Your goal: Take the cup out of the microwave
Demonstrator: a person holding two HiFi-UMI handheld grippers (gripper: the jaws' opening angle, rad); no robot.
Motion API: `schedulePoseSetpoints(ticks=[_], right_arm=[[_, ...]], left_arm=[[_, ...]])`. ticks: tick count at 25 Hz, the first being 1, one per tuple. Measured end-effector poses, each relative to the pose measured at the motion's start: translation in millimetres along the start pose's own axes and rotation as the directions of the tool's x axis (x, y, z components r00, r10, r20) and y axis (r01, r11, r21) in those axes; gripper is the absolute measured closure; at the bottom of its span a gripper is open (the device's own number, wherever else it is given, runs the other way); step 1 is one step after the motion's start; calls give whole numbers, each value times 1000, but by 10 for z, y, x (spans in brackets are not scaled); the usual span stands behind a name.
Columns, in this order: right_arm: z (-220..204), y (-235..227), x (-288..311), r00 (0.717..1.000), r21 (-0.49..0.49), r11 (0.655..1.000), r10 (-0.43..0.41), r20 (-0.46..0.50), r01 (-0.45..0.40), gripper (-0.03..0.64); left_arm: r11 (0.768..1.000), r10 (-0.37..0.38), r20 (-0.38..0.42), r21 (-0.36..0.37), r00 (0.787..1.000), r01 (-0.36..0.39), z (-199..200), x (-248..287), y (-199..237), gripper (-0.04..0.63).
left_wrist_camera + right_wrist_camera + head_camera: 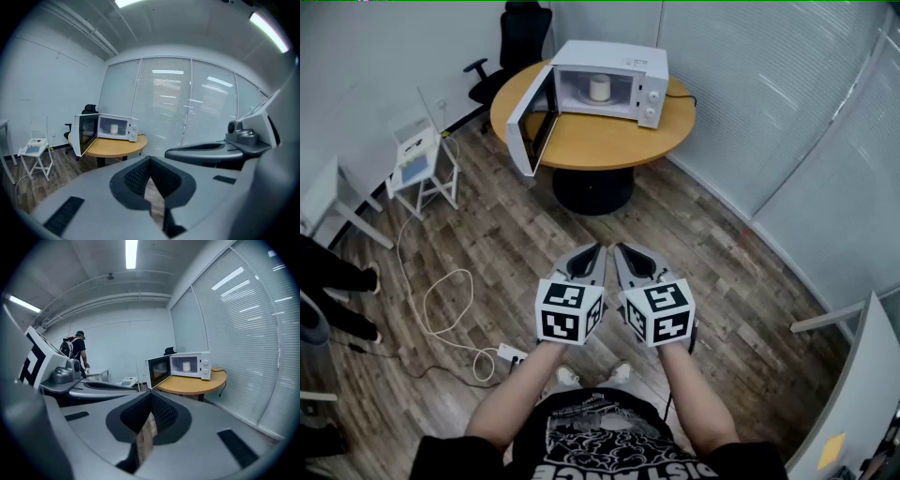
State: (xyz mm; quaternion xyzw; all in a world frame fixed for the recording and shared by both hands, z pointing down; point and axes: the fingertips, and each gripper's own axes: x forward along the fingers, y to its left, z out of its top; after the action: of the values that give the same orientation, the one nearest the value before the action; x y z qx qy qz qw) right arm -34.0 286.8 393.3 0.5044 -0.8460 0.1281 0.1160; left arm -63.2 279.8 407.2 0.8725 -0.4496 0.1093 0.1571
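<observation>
I hold the left gripper (592, 255) and right gripper (628, 255) side by side at lower centre, both with jaws pressed together and empty. The small white cylindrical cup (599, 88) sits well apart at upper centre, inside the open-doored white microwave (614, 56) on the round wooden table (591, 141).

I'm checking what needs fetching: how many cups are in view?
1. A white cup stands inside the open microwave on the round table. No other cup shows, though the microwave's open door could hide something behind it.
</observation>
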Motion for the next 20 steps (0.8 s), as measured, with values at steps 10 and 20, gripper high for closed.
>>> schedulePoseSetpoints(ticks=[10,20], right_arm=[[-64,-350,-48,999,19,999,34,-2,-34,601],[12,-652,-2,999,7,999,51,11,-51,601]], left_arm=[[999,34,-18,10,999,-34,-5,313,-213,586],[998,59,-7,20,998,-58,95,590,-293,586]])
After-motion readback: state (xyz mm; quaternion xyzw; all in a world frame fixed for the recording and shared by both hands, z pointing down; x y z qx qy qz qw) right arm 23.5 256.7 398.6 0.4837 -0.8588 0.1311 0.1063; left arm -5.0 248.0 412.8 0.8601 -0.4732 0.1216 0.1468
